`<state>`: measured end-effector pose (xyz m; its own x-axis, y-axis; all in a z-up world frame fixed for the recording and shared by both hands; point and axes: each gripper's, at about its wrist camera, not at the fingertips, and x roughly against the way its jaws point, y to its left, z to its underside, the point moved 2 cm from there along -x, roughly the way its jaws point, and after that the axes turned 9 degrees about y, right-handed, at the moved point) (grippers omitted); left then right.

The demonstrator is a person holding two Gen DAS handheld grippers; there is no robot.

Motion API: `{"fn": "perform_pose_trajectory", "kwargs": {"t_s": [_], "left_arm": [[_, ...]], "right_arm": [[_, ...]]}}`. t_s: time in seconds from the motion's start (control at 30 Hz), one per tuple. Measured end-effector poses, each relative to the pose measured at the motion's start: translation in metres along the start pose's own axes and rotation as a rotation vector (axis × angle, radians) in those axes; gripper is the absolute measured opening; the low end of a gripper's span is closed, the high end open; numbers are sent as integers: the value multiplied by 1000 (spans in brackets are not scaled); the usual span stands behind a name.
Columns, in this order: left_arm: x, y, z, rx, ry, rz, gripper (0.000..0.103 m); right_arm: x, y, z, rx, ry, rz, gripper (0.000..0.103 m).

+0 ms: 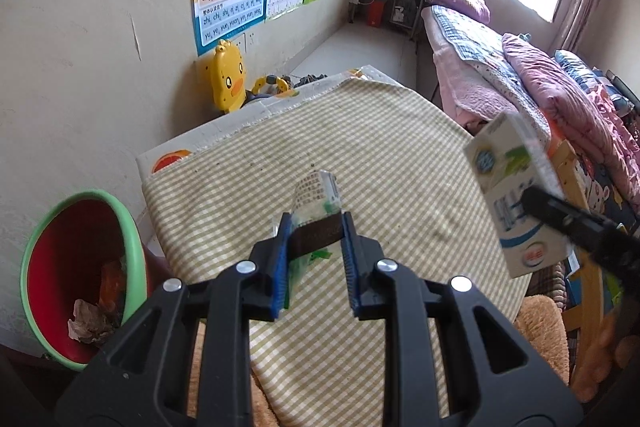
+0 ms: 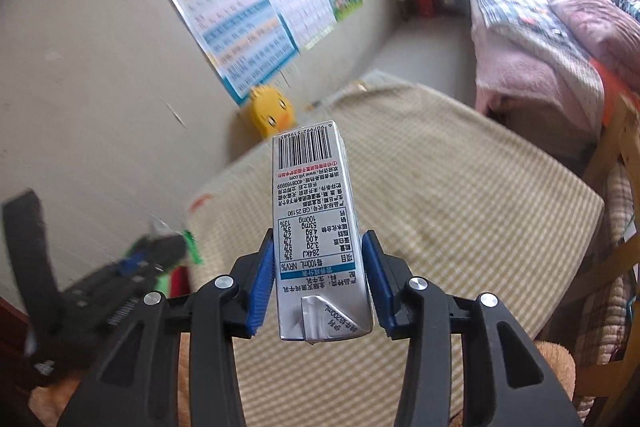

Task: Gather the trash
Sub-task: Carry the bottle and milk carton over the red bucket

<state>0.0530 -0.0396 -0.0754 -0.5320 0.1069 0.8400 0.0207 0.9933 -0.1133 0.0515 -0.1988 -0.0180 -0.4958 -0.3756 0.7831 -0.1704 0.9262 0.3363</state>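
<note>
A: While both claws are loaded, which one should empty first?

B: I think the left claw (image 1: 316,239). It is clenched on a crumpled clear plastic wrapper with green print (image 1: 318,199) and holds it above the yellow-checked cloth on the worktop (image 1: 400,155). The round red bin with the green rim (image 1: 80,279) stands low at the left, beside the wall, and some crumpled paper already lies inside.

A: And the right claw (image 2: 318,277)?

B: It grips a small white and blue milk carton (image 2: 316,227) by its two side faces, also in the air over the cloth. It is better that it waits at the right, so the two tools do not cross.

A: How to drop the wrapper well?

B: Bring the left claw over the middle of the bin mouth, not only to the rim, and tilt the tips down before releasing. A thin wrapper may stick to the blue pads (image 1: 280,267), so open wide and maybe shake a little.

A: And the carton?

B: It is stiff and probably light, so it should fall straight. Lower it near the opening first, otherwise it could bounce from the rim to the floor.
</note>
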Motion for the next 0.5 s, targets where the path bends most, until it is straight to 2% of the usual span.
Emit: {"fn": "perform_pose_trajectory", "kwargs": {"t_s": [0.23,0.5], "left_arm": [[8,13,-2,16,-14,1,22],[13,41,0,63,-27,-30,22]], "right_arm": [[17,26,-8,37,-42,-34,41],[6,48,-7,80,-21,-50,41]]}}
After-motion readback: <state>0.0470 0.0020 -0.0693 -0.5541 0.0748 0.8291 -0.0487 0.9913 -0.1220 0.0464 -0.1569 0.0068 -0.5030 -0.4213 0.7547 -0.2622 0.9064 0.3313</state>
